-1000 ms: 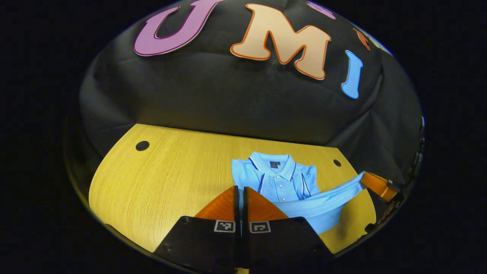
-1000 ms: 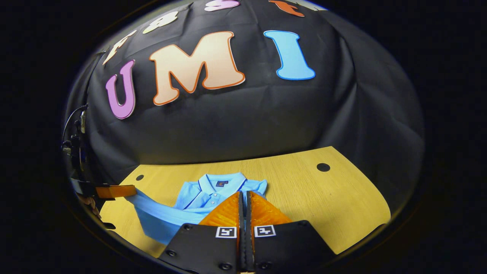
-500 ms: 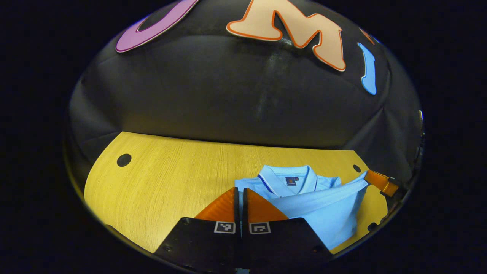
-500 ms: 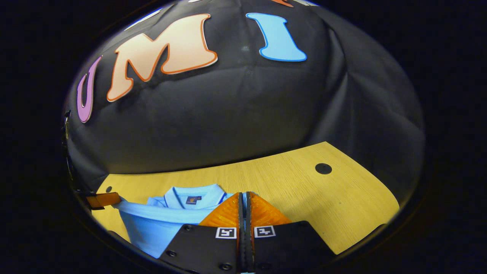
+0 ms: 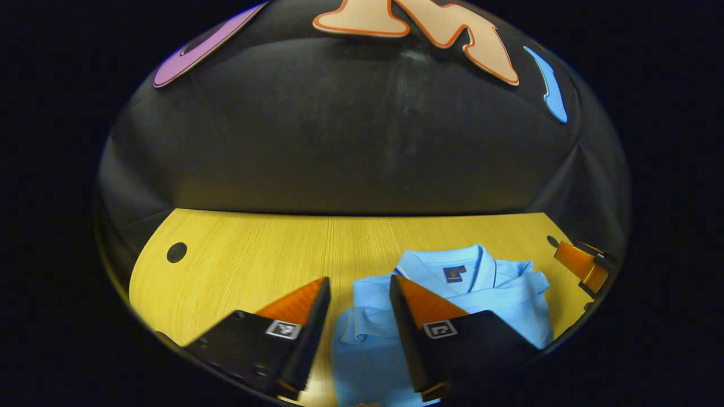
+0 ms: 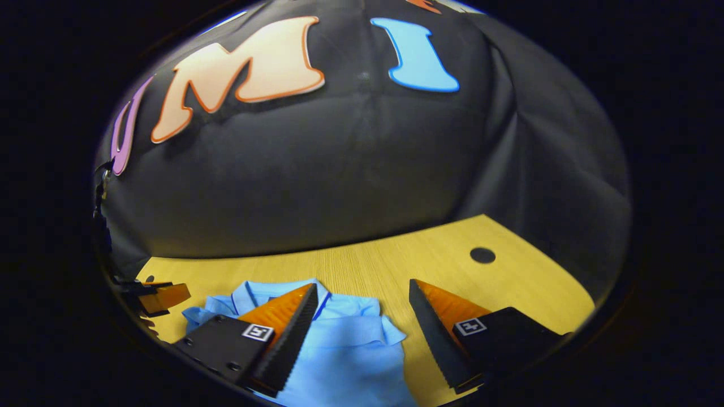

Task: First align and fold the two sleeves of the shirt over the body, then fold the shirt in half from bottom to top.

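The light blue shirt point(image 5: 452, 305) lies on the yellow wood-grain bench point(image 5: 249, 254), collar toward the black cloth wall at twelve o'clock. In the left gripper view it sits low and right of centre, between four and six o'clock; in the right gripper view it lies low and left, around seven o'clock. A layer of cloth rests across the body just below the collar, so by my reading the bottom-to-top fold has been laid and the last step is at its end.

The left gripper point(image 5: 356, 282) has its jaws spread wide, one on each side of the shirt's near left edge, pinching nothing. The right gripper point(image 6: 362, 291) is likewise spread, its left jaw over the shirt and its right jaw over bare bench, gripping nothing. It also appears at three o'clock in the left gripper view.

What remains, I judge, is to draw both grippers clear without snagging the top layer, and perhaps to smooth the small bunch of cloth near the left jaws. A dark hole point(image 6: 482, 255) marks the bench at three o'clock.
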The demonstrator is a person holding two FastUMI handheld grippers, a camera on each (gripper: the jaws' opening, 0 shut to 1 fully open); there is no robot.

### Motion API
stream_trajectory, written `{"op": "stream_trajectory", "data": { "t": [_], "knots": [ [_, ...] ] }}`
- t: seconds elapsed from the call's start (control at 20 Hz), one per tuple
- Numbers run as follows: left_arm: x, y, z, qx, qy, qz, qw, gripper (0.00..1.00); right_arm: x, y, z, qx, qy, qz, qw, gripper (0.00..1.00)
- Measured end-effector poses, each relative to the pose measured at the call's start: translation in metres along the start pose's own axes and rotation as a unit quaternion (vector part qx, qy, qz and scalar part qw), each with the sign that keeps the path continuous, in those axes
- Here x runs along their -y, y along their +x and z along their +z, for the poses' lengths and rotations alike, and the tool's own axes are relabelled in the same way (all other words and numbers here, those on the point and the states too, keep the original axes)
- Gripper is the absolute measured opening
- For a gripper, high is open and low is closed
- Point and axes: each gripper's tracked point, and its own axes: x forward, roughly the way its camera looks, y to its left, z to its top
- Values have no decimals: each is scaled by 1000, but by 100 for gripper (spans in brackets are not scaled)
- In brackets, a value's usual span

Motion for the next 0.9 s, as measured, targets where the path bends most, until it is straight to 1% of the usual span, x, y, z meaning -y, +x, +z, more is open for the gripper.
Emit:
{"op": "stream_trajectory", "data": {
  "t": [0.05,0.1,0.15,0.2,0.25,0.3,0.35,0.4,0.45,0.6,0.7,0.8,0.9],
  "knots": [
    [0,-15,14,25,2,3,1000,75,-2,-13,11,13,-8,5,1000,100],
    [-1,-33,29,53,8,11,998,74,-5,-25,23,25,-14,10,1000,99],
    [0,-51,42,80,13,17,997,71,-8,-40,34,38,-18,18,999,99],
    [4,-69,53,100,17,19,995,73,-11,-56,46,51,-21,26,998,96],
    [7,-86,61,118,20,21,993,83,-13,-73,58,64,-25,31,997,96],
    [9,-103,66,131,22,25,991,88,-13,-88,67,76,-28,36,996,99],
    [13,-120,73,142,23,26,989,95,-13,-105,78,87,-30,41,995,99],
    [13,-138,80,157,25,32,987,96,-15,-122,86,98,-30,48,994,96],
    [16,-154,85,169,27,36,985,96,-15,-140,95,110,-33,54,992,99],
    [27,-197,93,191,32,40,980,96,-9,-189,112,138,-42,69,987,99],
    [37,-228,95,203,30,40,978,96,-5,-220,113,146,-42,80,985,99],
    [43,-260,98,209,31,39,977,94,2,-245,112,150,-40,84,984,99],
    [54,-288,100,223,38,37,973,96,7,-271,113,154,-31,92,983,100]
  ]
}}
